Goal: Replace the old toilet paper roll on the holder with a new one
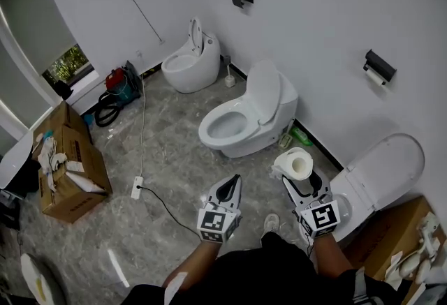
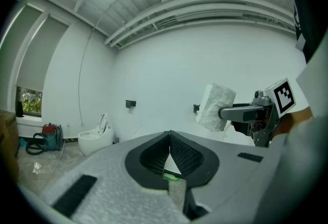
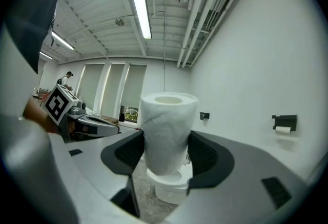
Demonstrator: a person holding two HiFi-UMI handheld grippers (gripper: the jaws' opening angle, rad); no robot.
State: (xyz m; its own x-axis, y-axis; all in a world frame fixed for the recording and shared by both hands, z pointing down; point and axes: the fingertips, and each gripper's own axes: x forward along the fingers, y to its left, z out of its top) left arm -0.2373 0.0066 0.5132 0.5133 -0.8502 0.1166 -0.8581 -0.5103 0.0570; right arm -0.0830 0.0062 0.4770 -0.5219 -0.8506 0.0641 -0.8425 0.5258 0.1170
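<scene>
Nearest, the left gripper (image 1: 235,183) has its jaws pressed together with nothing between them, while the right gripper (image 1: 299,176) beside it clamps an upright toilet paper roll (image 1: 296,163) by its sides. Just beyond stands a toilet (image 1: 241,122) with its lid raised. Farther off, on the white wall at right, the holder (image 1: 379,68) carries a little white paper.

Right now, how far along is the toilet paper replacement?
Done: the new roll is picked up. In hand: the right tongs grip it upright; the left tongs are shut and empty. Left: what looks like the old roll sits on the wall holder, not yet removed, and the new one is not mounted.
</scene>
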